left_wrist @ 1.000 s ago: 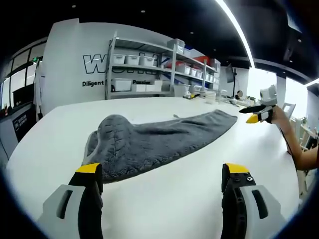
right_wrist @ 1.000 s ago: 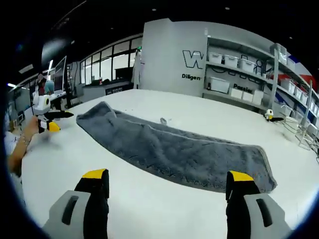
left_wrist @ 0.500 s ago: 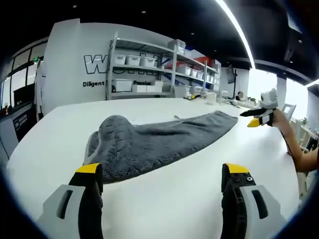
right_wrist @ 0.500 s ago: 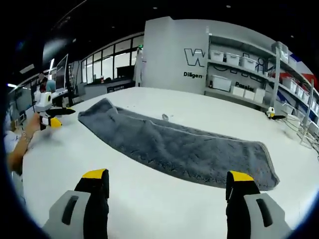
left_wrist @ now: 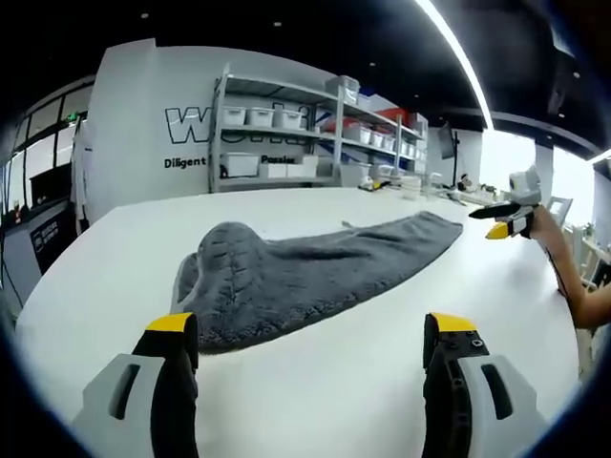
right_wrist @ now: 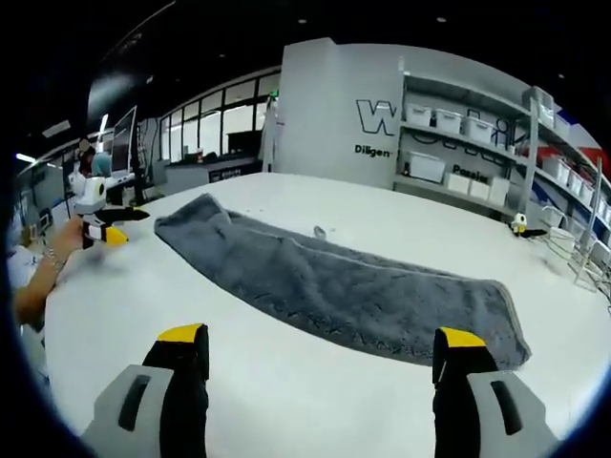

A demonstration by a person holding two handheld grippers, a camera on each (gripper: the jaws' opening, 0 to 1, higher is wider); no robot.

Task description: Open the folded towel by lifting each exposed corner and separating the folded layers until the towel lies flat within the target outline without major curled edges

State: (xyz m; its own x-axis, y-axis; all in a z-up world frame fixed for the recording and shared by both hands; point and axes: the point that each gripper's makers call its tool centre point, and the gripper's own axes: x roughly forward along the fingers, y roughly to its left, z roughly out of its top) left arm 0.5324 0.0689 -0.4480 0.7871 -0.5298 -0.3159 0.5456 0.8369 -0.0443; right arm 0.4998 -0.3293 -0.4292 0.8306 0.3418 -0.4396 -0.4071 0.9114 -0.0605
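- On the broad white bench (left_wrist: 315,382), a long grey plush towel (left_wrist: 305,267) is lying folded lengthwise into a narrow strip, with one end bunched into a rounded hump.
- Seen from the left gripper view, the left claw (left_wrist: 310,348) is hovering just short of that humped end, its yellow-tipped jaws spread wide with nothing between them.
- Seen from the right gripper view, the right claw (right_wrist: 320,358) is hanging near the towel's (right_wrist: 334,291) long edge, jaws likewise spread wide and holding nothing.
- At the far right of the left gripper view, the right claw (left_wrist: 498,225) is showing in a person's hand, beyond the towel's far end and apart from it.
- At the left of the right gripper view, the left claw (right_wrist: 115,227) is showing in a hand, near the towel's other end and not touching it.
- Behind the bench, grey metal shelving with white bins (left_wrist: 286,129) is standing against a white wall with dark lettering (right_wrist: 382,119).
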